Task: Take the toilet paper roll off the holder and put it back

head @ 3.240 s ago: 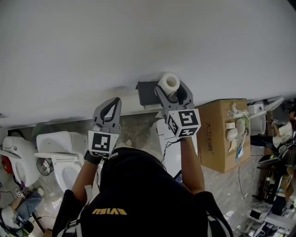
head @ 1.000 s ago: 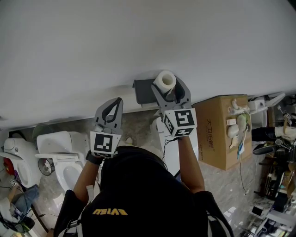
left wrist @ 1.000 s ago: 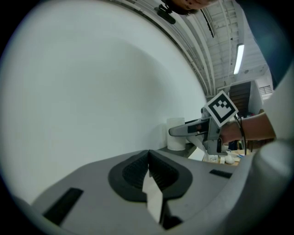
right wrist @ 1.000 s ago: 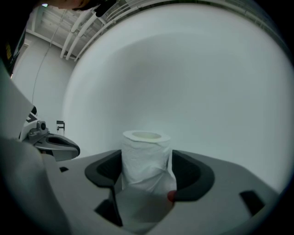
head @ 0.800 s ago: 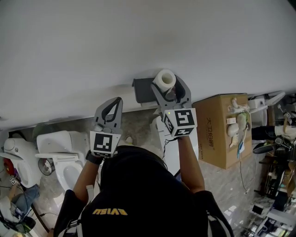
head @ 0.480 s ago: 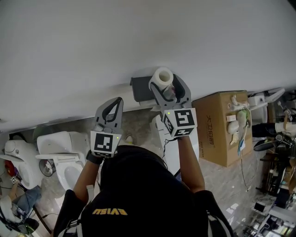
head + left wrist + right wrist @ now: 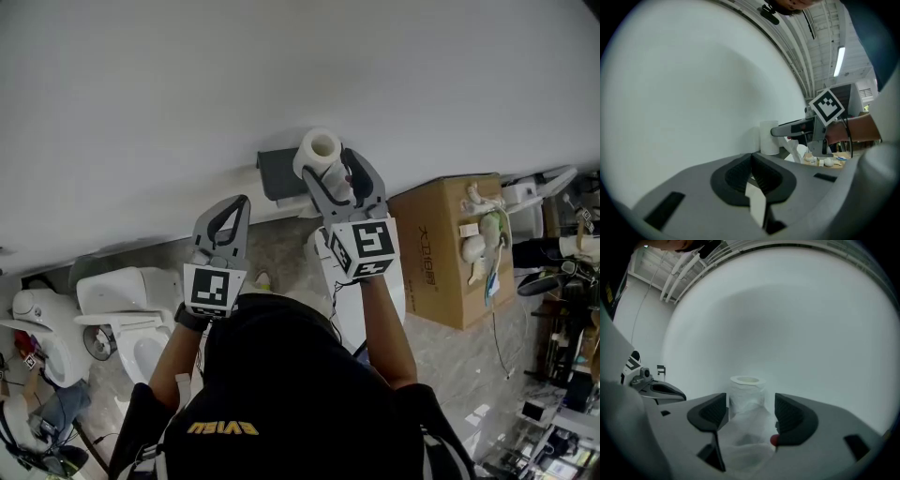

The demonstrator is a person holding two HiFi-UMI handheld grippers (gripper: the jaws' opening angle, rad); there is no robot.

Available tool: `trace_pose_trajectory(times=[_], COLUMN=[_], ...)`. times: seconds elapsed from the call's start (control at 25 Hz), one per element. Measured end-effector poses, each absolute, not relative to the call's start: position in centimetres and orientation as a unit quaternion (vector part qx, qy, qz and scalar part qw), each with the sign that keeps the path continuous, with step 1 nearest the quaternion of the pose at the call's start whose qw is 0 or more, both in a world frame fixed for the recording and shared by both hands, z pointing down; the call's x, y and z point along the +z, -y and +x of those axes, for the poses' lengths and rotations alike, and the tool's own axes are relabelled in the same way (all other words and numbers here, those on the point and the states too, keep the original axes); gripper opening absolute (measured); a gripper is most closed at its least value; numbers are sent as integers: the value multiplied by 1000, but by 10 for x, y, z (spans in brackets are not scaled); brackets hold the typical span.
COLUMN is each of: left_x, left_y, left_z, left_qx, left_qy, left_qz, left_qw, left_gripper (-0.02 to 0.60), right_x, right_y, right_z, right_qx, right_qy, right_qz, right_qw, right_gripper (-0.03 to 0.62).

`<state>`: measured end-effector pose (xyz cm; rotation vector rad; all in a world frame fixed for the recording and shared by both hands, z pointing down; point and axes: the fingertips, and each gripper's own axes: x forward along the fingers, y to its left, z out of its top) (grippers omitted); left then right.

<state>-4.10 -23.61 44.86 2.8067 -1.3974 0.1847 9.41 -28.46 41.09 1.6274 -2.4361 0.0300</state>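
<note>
A white toilet paper roll (image 7: 319,150) stands upright close to the white wall, just right of the dark grey holder (image 7: 275,174). My right gripper (image 7: 330,171) has its jaws on either side of the roll's lower part and is shut on it. In the right gripper view the roll (image 7: 747,389) rises between the two pads, and loose white paper trails back toward the camera. My left gripper (image 7: 234,206) is shut and empty, held apart to the left. The left gripper view shows the roll (image 7: 768,140) with a right finger (image 7: 792,129) across it. The roll's underside is hidden.
Along the floor at the left stand two white toilets (image 7: 117,305). A cardboard box (image 7: 450,248) with small items on top stands to the right of the right arm. More clutter and cables fill the far right edge. The wall (image 7: 281,66) is bare.
The head view has drifted, so holder, roll and box sit a little further left and up. The roll stays between the right jaws. The left gripper has kept still.
</note>
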Motion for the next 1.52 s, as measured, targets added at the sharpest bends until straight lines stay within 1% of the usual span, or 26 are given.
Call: trace_pose_trajectory(times=[0.2,0.44,0.64,0.8,0.92,1.0,1.08,1.28,1.4,1.52], left_x=[445,452,446,431,413,408,415,430,431,421], left_y=[233,226,207,185,160,133,104,50,30,15], left_z=[-34,-29,-24,-19,-31,-26,-18,-27,-27,-25], left_qx=[53,65,73,64,58,71,91,103,119,113], left_qy=[438,427,421,451,481,479,479,510,512,517], left_qz=[898,902,904,890,875,875,873,854,851,848], left_qw=[-1,15,-5,-9,-7,-21,-27,7,-1,-10], left_gripper=[11,11,11,11,11,11,11,11,11,11], right_x=[408,408,402,393,386,379,376,381,379,375], right_y=[277,257,220,185,163,149,132,89,72,58], right_z=[99,107,116,139,142,140,139,138,138,145], right_qx=[10,21,16,14,24,24,20,18,16,16], right_qy=[825,819,818,818,827,838,846,858,861,859], right_qz=[555,563,564,563,554,540,527,507,503,508], right_qw=[104,110,114,111,91,78,80,82,74,68], right_gripper=[316,314,314,310,307,305,302,295,291,285])
